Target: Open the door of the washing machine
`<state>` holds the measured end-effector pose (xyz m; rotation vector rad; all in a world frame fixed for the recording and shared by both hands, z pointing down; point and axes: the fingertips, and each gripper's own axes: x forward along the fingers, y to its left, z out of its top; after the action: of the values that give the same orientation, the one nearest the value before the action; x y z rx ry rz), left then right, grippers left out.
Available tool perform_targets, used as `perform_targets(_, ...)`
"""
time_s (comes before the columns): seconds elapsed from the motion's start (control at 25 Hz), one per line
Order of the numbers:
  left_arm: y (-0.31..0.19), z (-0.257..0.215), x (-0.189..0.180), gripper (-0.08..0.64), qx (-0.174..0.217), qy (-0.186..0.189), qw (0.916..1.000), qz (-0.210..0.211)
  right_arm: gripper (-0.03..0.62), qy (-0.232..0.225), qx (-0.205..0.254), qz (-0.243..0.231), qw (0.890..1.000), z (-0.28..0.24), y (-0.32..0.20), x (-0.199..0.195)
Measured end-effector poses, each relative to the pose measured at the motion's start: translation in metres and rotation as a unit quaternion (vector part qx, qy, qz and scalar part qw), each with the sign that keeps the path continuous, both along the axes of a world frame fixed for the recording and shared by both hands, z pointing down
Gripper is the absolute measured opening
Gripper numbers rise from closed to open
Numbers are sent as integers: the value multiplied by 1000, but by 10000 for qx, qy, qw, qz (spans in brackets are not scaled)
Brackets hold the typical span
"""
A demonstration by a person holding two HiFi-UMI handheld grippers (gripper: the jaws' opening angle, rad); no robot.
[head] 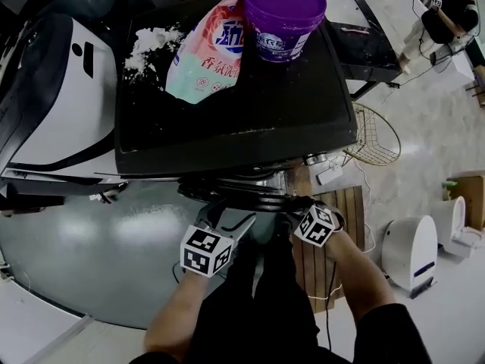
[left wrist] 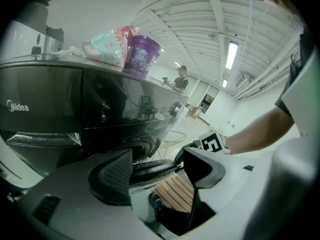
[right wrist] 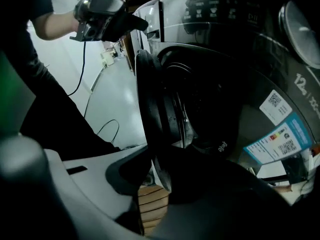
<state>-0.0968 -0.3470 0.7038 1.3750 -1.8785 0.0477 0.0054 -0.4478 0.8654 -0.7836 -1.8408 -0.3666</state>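
My right tool (right wrist: 159, 176) grips the rim of the washing machine's round dark door (right wrist: 150, 104), already ajar; next I swing it wide, left tool (left wrist: 159, 165) open and empty.

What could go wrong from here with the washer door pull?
1. The right hand-held gripper pinches only the thin edge of the door, which stands ajar; it could slip off as the door swings.
2. The left hand-held gripper, jaws apart, sits close by the same rim; the swinging door may hit it.
3. A hard tug could shake the purple tub on the machine top.
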Motion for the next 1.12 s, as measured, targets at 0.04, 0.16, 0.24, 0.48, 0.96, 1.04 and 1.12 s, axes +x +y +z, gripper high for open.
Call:
perform_targets(0.04,0,0,3,331,-3,12,10000,39,112,-53,25,123,9999,0,4,7)
perform_targets(0.16,3,-3,13,331,1,0,9999,120,110,-74,181,600,9980,1,3,12)
perform_targets(0.24,7,-9,14,331,15,-44,9999,133,119,-60,294,901,9955,2,3,9)
perform_targets(0.48,20,-27,21,330,22,-198,9998,100,137,196,242,1504,9881,2,17,23)
perform_targets(0.96,34,-82,74,327,-29,-455,9980,-433,164,-510,-1006,2422,9637,-96,15,46)
perform_targets(1.04,35,-93,80,327,-22,-544,9970,-545,161,-812,-1082,2341,9628,-119,8,45)
perform_targets(1.12,36,-105,84,327,-5,-676,9955,-665,154,-1138,-1253,2345,9573,-145,1,40)
